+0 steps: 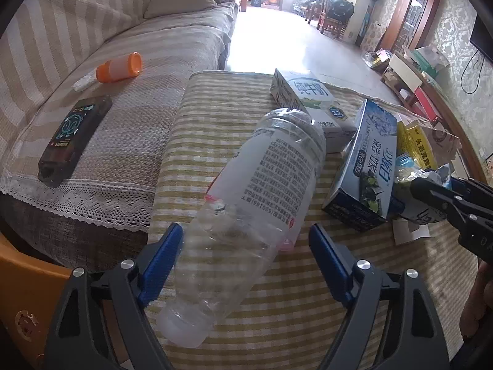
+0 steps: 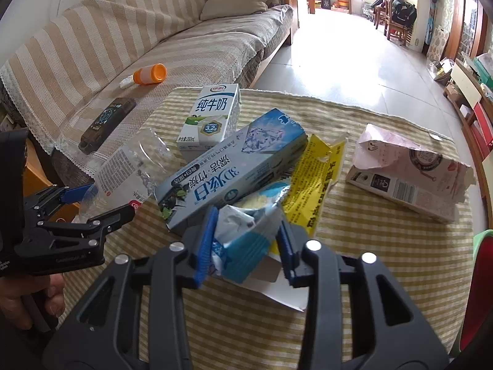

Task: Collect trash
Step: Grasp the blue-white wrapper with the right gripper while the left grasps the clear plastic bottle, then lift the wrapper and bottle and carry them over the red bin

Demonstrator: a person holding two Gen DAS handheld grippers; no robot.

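Crumpled between the right gripper's (image 2: 245, 246) blue fingers (image 2: 205, 243), a blue-and-white wrapper (image 2: 243, 234) is sitting at the near edge of the trash pile on the counter (image 2: 369, 246); the fingers are pressing its sides, so it looks clamped, ready for lifting. On the other side, the left gripper (image 1: 248, 248) is straddling an empty plastic bottle (image 1: 262, 185) lying on its side, fingers (image 1: 163, 252) apart; whether either one is touching it I cannot tell. Straddling the bottle across its width probably gives the firmest hold. Behind them a toothpaste box (image 2: 228, 166), a milk carton (image 2: 212, 117), a yellow wrapper (image 2: 311, 182) and a torn pink carton (image 2: 413, 172) are waiting. A phone (image 1: 74, 138) and an orange-capped jar (image 1: 120, 67) are resting on the sofa (image 1: 138, 46), apart from the trash.
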